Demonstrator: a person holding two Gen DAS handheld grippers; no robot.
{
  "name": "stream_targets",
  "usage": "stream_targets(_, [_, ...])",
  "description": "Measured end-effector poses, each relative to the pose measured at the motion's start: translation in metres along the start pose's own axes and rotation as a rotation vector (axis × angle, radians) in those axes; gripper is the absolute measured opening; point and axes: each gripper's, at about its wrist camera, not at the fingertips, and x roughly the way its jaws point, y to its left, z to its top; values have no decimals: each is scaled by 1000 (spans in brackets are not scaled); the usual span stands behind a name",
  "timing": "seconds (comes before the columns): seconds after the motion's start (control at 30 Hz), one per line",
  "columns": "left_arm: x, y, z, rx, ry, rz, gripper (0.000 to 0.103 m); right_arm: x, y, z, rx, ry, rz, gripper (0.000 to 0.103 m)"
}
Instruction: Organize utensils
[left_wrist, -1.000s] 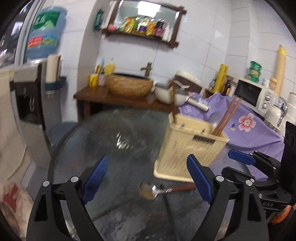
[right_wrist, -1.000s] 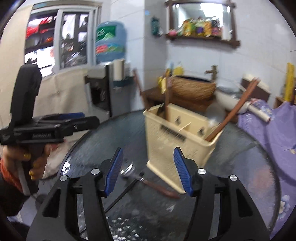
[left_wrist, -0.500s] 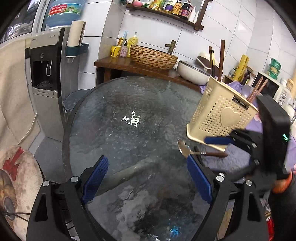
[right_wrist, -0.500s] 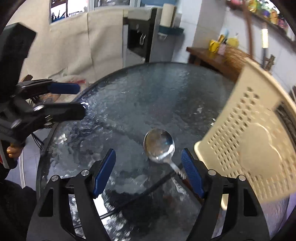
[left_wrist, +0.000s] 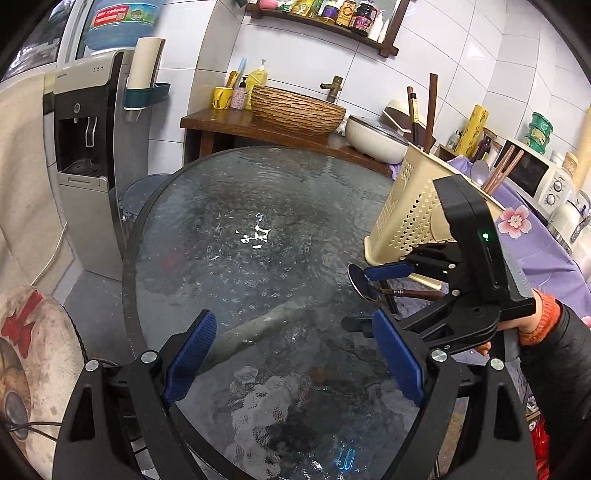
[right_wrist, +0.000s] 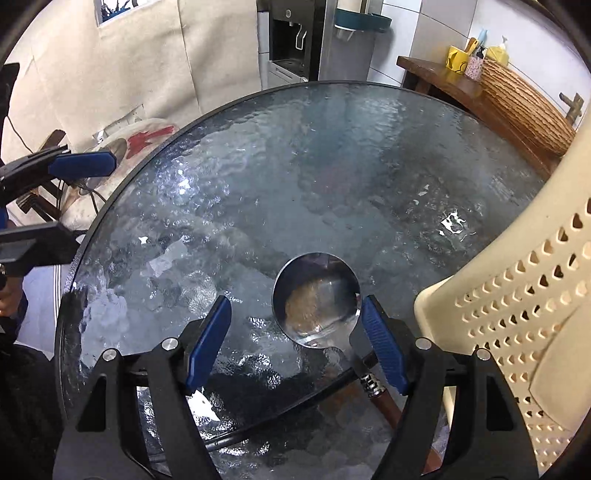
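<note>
Over the glass bench (right_wrist: 258, 166), the right gripper (right_wrist: 295, 341) gapes wide, empty; the spoon (right_wrist: 316, 299) lies just inside its right finger, beside the basket (right_wrist: 517, 314).

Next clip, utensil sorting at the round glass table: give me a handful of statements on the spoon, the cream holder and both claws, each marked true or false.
1. The metal spoon with the brown wooden handle lies on the round textured-glass table. True.
2. The right claw is clamped shut on the spoon. False: its blue pads stand apart, with the spoon's neck between them near the right pad.
3. The cream perforated plastic utensil holder is empty. False: brown chopsticks and other utensils stick up from it.
4. The left claw is open and holds nothing. True.
5. The spoon's bowl faces down. False: its hollow faces up.
</note>
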Motion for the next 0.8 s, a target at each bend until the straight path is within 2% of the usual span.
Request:
stream_targets(0.17, [1, 0, -3, -2, 6, -8, 85, 3, -10, 0, 31, 6, 13, 69])
stream_targets(0.23, [0, -1, -5, 1, 9, -5, 85, 1, -10, -1, 30, 4, 14, 61])
stream_targets(0.3, [1, -1, -5, 4, 14, -1, 85, -1, -10, -2, 36, 2, 10, 48])
stream_targets(0.6, [8, -20, -10, 56, 53, -9, 85, -13, 7, -13, 50, -37, -46, 47])
stream_targets(0.8, [14, -32, -16, 98, 90, -18, 81, -60, 13, -25, 119, -190, -87, 47])
